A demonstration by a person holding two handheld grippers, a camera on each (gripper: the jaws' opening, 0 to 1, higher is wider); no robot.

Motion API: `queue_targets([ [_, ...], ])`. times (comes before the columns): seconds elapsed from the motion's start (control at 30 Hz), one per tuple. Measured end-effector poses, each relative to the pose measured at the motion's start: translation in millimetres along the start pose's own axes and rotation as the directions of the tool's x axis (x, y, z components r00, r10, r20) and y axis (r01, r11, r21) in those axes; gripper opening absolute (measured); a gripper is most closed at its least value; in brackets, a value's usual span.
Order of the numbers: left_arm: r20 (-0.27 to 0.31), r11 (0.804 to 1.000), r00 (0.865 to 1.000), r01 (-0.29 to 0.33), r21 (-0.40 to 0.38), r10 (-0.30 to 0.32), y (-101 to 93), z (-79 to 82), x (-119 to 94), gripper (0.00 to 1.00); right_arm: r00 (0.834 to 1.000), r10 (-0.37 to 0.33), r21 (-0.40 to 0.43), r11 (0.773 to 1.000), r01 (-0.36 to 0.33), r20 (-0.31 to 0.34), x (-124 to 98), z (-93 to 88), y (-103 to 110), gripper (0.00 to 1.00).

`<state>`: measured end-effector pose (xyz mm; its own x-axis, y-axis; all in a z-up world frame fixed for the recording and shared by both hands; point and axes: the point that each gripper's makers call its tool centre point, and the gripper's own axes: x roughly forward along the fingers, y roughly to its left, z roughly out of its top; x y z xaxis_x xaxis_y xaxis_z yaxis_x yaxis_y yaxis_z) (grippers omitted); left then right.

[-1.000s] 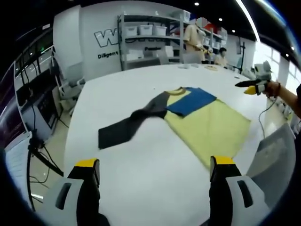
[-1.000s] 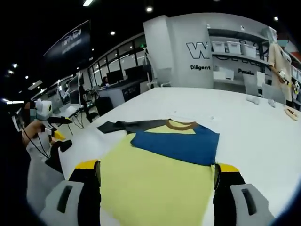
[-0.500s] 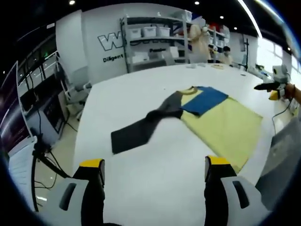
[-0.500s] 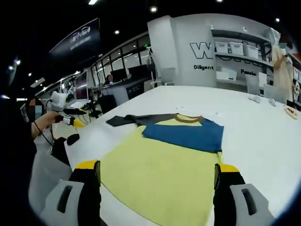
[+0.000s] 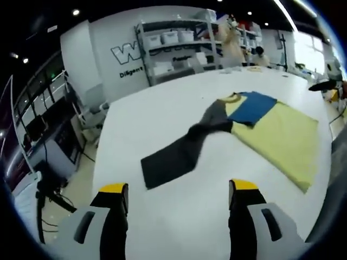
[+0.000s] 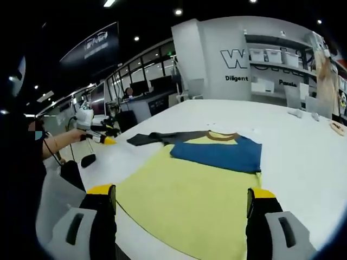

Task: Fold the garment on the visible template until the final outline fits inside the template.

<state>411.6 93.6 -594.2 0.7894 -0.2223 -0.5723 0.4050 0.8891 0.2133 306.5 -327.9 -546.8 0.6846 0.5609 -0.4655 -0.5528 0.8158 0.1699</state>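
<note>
currently your garment (image 5: 255,122) lies flat on the white bench (image 5: 162,114), well apart from both sets of tongs. in the left gripper view the yellow body runs toward 3 o'clock, the blue sleeve (image 5: 254,105) is already folded across the chest near the brown collar (image 5: 234,97), and the dark grey sleeve (image 5: 176,154) trails out unfolded toward 8 o'clock. in the right gripper view the yellow body (image 6: 190,197) sits directly ahead, the blue sleeve at 12 o'clock, the grey sleeve at 11 o'clock.

your left tongs (image 5: 178,203) stand apart and hold nothing; your right tongs (image 6: 181,208) likewise stand apart, empty, near the hem. no template outline can be made out on the bench.

judgement: one sleeve fold is complete; the grey sleeve is the step in hand. your next move calls for the left tongs to descend on the cuff end, clamp it, and carry it across the chest. keep the cloth low so the body does not drag.
</note>
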Motion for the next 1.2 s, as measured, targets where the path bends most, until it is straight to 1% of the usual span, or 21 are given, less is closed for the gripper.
queue_targets([
  [0.07, 0.009, 1.0, 1.0, -0.002, 0.022, 0.002, 2.0, 0.9, 6, 0.74, 1.0, -0.006, 0.007, 1.0, 0.006, -0.001, 1, -2.0, -3, 0.99],
  [0.13, 0.002, 0.999, 1.0, -0.004, 0.043, 0.003, 5.5, -1.0, 13, 0.7, 1.0, -0.005, 0.01, 1.0, 0.005, -0.002, 1, -3.0, -3, 0.99],
  [0.2, -0.006, 0.996, 1.0, -0.018, 0.088, 0.019, 10.8, -2.2, 19, 0.66, 1.0, -0.007, 0.012, 1.0, 0.007, -0.003, 2, -4.1, -4, 0.99],
  [0.23, -0.017, 0.992, 0.999, -0.028, 0.122, 0.03, 14.5, -4.0, 22, 0.65, 1.0, -0.007, 0.015, 1.0, 0.007, -0.007, 2, -5.3, -4, 0.99],
  [0.37, -0.035, 0.984, 0.999, -0.03, 0.177, 0.037, 20.1, -9.5, 33, 0.58, 1.0, -0.018, 0.022, 1.0, 0.019, -0.008, 0, -7.7, -8, 0.98],
  [0.43, -0.041, 0.974, 0.999, -0.026, 0.227, 0.036, 23.9, -13.4, 40, 0.54, 1.0, -0.024, 0.029, 0.999, 0.025, -0.009, -2, -8.6, -10, 0.98],
  [0.47, -0.062, 0.968, 0.997, -0.028, 0.25, 0.045, 27.6, -18.6, 43, 0.51, 1.0, -0.026, 0.03, 0.999, 0.026, -0.01, -2, -8.9, -10, 0.98],
  [0.5, -0.071, 0.967, 0.996, -0.029, 0.254, 0.049, 29.2, -21.0, 45, 0.5, 1.0, -0.03, 0.028, 0.999, 0.03, -0.01, -3, -9.1, -11, 0.98],
  [0.67, -0.069, 0.958, 0.997, -0.014, 0.285, 0.035, 35.5, -25.7, 55, 0.44, 0.999, -0.041, 0.037, 0.998, 0.042, -0.015, -4, -11.7, -13, 0.96],
  [0.73, -0.078, 0.951, 0.996, -0.007, 0.31, 0.033, 37.6, -28.0, 58, 0.41, 0.999, -0.046, 0.039, 0.998, 0.047, -0.02, -4, -13.1, -14, 0.95],
  [0.77, -0.079, 0.937, 0.996, 0.001, 0.35, 0.029, 38.1, -27.5, 60, 0.39, 0.999, -0.047, 0.04, 0.998, 0.048, -0.022, -5, -13.5, -14, 0.95],
  [0.83, -0.079, 0.907, 0.996, -0.007, 0.421, 0.045, 41.5, -26.0, 61, 0.36, 0.998, -0.051, 0.039, 0.998, 0.052, -0.022, -4, -13.7, -15, 0.95],
  [0.87, -0.085, 0.888, 0.996, 0.003, 0.46, 0.041, 41.3, -26.7, 63, 0.33, 0.998, -0.054, 0.041, 0.998, 0.055, -0.022, -4, -13.6, -15, 0.95],
  [0.97, -0.102, 0.866, 0.994, 0.016, 0.501, 0.041, 41.7, -30.1, 68, 0.28, 0.998, -0.062, 0.036, 0.997, 0.062, -0.023, -4, -12.9, -17, 0.93],
  [1.0, -0.111, 0.846, 0.993, 0.023, 0.533, 0.043, 42.2, -30.9, 69, 0.27, 0.998, -0.064, 0.038, 0.997, 0.065, -0.021, -4, -12.1, -17, 0.93],
  [1.03, -0.116, 0.831, 0.992, 0.03, 0.555, 0.042, 41.8, -31.3, 70, 0.26, 0.998, -0.066, 0.039, 0.997, 0.066, -0.018, -4, -11.3, -17, 0.93],
  [1.07, -0.126, 0.805, 0.991, 0.037, 0.592, 0.047, 41.9, -32.5, 72, 0.25, 0.998, -0.067, 0.041, 0.997, 0.068, -0.015, -4, -10.7, -18, 0.92],
  [1.1, -0.11, 0.792, 0.993, 0.031, 0.61, 0.046, 41.0, -29.8, 74, 0.24, 0.997, -0.07, 0.041, 0.997, 0.07, -0.015, -4, -10.3, -18, 0.92],
  [1.13, -0.126, 0.778, 0.991, 0.038, 0.627, 0.054, 41.9, -32.3, 73, 0.21, 0.997, -0.071, 0.039, 0.997, 0.072, -0.016, -4, -10.2, -18, 0.91],
  [1.2, -0.127, 0.767, 0.991, 0.05, 0.639, 0.041, 39.9, -34.3, 77, 0.18, 0.997, -0.076, 0.033, 0.997, 0.076, -0.016, -5, -10.1, -19, 0.91],
])
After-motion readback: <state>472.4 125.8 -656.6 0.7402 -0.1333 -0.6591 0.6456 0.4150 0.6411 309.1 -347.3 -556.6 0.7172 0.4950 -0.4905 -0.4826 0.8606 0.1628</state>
